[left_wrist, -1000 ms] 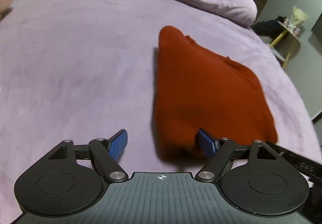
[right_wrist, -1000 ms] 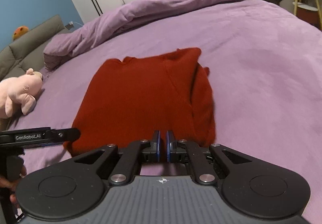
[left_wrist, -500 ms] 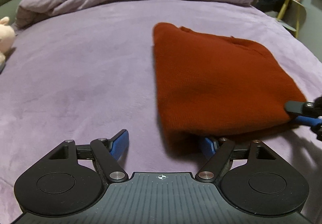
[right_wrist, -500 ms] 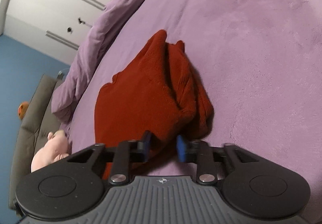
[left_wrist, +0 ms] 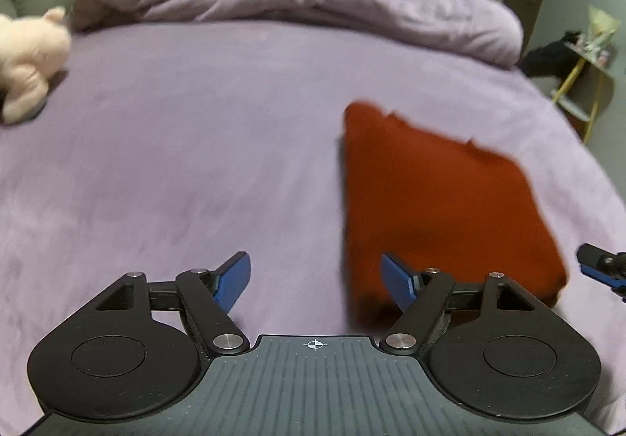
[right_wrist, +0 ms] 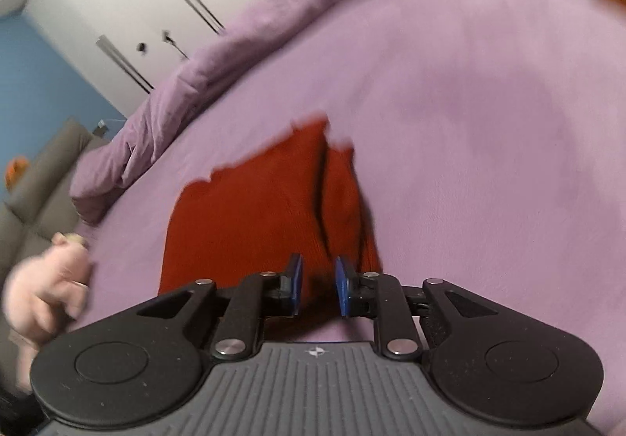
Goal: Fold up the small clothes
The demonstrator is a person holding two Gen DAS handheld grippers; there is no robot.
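Red garment [left_wrist: 442, 201] under tilted hand-held grippers

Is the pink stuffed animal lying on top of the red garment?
No, the pink stuffed animal lies at the bed's far left edge, well apart from the red garment, with bare purple cover between them.

A rust-red knit garment [left_wrist: 442, 209] lies folded into a rough rectangle, flat on the purple bedspread. In the right wrist view a dark crease runs lengthwise along its right side, where one layer seems to overlap another; blur hides the knit texture and edges
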